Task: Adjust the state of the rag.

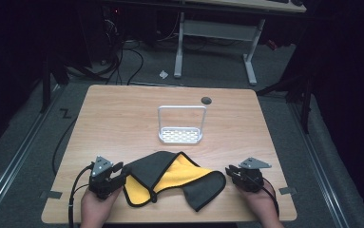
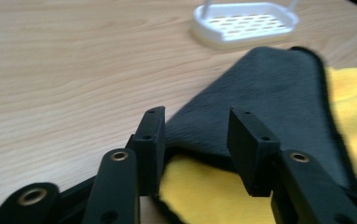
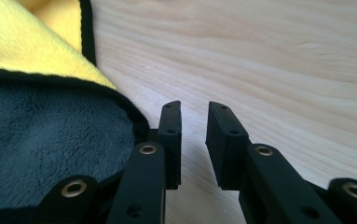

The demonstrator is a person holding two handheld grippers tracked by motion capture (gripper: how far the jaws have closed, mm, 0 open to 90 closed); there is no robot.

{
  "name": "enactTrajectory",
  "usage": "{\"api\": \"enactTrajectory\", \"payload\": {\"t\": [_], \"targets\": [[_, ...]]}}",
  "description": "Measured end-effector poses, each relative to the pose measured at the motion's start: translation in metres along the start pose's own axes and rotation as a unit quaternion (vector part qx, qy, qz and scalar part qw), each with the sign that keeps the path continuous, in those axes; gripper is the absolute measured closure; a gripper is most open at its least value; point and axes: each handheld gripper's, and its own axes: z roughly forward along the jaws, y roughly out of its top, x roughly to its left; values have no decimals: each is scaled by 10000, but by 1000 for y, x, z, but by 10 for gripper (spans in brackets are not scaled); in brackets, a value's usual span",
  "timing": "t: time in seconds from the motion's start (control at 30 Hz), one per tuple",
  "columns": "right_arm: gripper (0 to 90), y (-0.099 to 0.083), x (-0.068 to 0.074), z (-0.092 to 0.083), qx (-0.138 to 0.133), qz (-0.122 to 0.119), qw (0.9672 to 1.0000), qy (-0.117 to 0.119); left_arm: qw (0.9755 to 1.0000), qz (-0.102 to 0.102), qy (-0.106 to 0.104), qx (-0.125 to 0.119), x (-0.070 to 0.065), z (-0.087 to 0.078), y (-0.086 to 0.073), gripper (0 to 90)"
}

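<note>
The left tool (image 1: 115, 173) sits at the lower left of the high view, jaws parted, straddling the left edge of the cloth (image 1: 172, 178) without closing on it; in the left gripper view (image 2: 195, 140) the grey fabric and a yellow patch lie between and beyond its jaws. The right tool (image 1: 231, 173) sits at the lower right, jaws slightly apart with bare wood between them (image 3: 194, 140), just beside the cloth's right end.

The cloth lies near the bottom centre of the tabletop (image 1: 122, 118), between the two tools. Its long axis runs roughly left to right across the frame, the right end dipping a little toward the bottom edge. It is crumpled and folded over itself — dark grey on one face, bright yellow on the other, with a black bound hem. The pile looks soft and plush in the right gripper view (image 3: 50, 144).

Above the cloth, toward the middle of the frame, stands a white rack (image 1: 181, 135): a perforated oval base with a tall squared loop handle — plastic by the look of it. It is well apart from both tools. A dark round grommet (image 1: 206, 100) sits in the tabletop near the upper edge. The tabletop is pale wood grain with rounded corners.
</note>
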Motion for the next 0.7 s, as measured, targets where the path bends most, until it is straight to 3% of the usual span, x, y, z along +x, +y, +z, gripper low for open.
{"api": "enactTrajectory", "payload": {"t": [0.07, 0.17, 0.37, 0.5, 0.57, 0.7], "targets": [[764, 1, 4, 8, 117, -77, 9999, 55, 9998, 28, -214, -9, -8, 0, 2, 538], [767, 3, 13, 13, 133, -115, 9992, 371, 9981, 171, -588, 58, -24, 3, 3, 493], [766, 8, 36, 10, 33, -249, 9960, 852, 9916, 416, -1186, 289, -56, 17, 1, 443], [764, 12, 54, 9, -8, -418, 9924, 1160, 9871, 597, -1422, 423, -76, 28, -3, 432], [764, 14, 68, 12, 63, -633, 9893, 1315, 9846, 773, -1492, 485, -88, 34, -3, 418], [763, 15, 87, 17, 187, -909, 9839, 1531, 9803, 1157, -1444, 696, -104, 49, -9, 404]]}}
